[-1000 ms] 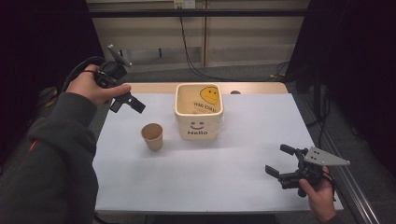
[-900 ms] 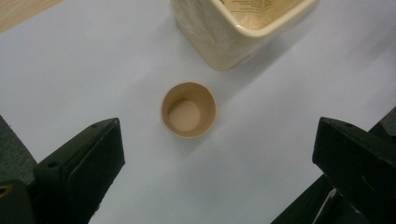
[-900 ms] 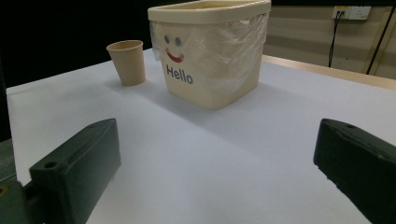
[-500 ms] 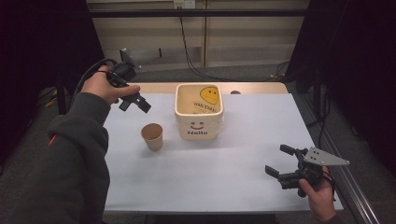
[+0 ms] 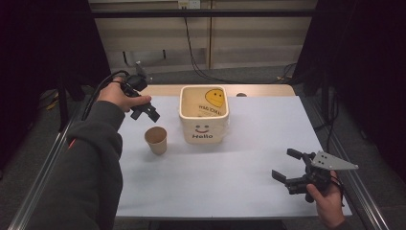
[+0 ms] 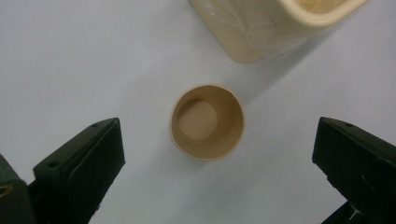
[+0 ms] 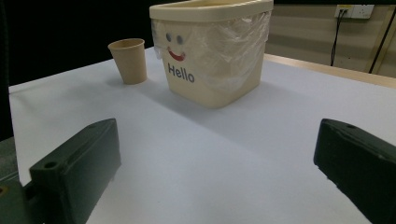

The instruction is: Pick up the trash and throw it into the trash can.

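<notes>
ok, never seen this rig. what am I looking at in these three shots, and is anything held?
No robot: a person holds a hand-held gripper in each hand at a white table. The high view looks down from above. The other two come from cameras riding on each gripper, with its black jaws at the bottom. The left gripper hovers open above an empty paper cup. The right gripper, also open, sits low near the table's right edge. Beside the cup stands a cream "Hello" bin. Nothing is held.

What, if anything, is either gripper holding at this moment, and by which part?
Nothing is held. The left gripper hangs open above the paper cup, jaws wide to either side and clear of it. The right gripper is open too, near the table with nothing between its jaws.
</notes>
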Demonstrator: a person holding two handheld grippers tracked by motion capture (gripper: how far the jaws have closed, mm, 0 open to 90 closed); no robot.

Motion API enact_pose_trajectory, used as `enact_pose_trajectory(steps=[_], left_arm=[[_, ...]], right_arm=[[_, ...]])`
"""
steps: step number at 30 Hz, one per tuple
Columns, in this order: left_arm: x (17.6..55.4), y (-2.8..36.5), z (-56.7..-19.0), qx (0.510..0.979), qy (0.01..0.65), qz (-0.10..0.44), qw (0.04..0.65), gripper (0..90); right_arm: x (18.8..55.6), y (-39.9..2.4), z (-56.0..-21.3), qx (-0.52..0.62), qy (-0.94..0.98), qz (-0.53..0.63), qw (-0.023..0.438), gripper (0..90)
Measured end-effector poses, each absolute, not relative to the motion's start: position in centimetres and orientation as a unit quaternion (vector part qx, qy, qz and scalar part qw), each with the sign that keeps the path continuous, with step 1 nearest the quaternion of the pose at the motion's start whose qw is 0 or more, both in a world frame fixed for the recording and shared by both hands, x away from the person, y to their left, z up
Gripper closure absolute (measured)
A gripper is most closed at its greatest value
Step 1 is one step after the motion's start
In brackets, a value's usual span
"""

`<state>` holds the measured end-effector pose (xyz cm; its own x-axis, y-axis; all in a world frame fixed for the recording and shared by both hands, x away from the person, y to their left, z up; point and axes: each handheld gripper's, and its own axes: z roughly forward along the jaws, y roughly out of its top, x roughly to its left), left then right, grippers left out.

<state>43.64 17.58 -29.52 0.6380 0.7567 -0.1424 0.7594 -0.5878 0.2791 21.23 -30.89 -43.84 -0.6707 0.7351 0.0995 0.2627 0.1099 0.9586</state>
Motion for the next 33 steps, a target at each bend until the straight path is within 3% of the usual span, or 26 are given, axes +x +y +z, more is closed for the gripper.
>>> enact_pose_trajectory(steps=[33], left_arm=[[44.6,14.9,-37.6,0.902,0.424,-0.016,0.079,4.0]], right_arm=[[21.3,-30.8,-43.9,0.348,0.717,0.568,0.206,0.4]])
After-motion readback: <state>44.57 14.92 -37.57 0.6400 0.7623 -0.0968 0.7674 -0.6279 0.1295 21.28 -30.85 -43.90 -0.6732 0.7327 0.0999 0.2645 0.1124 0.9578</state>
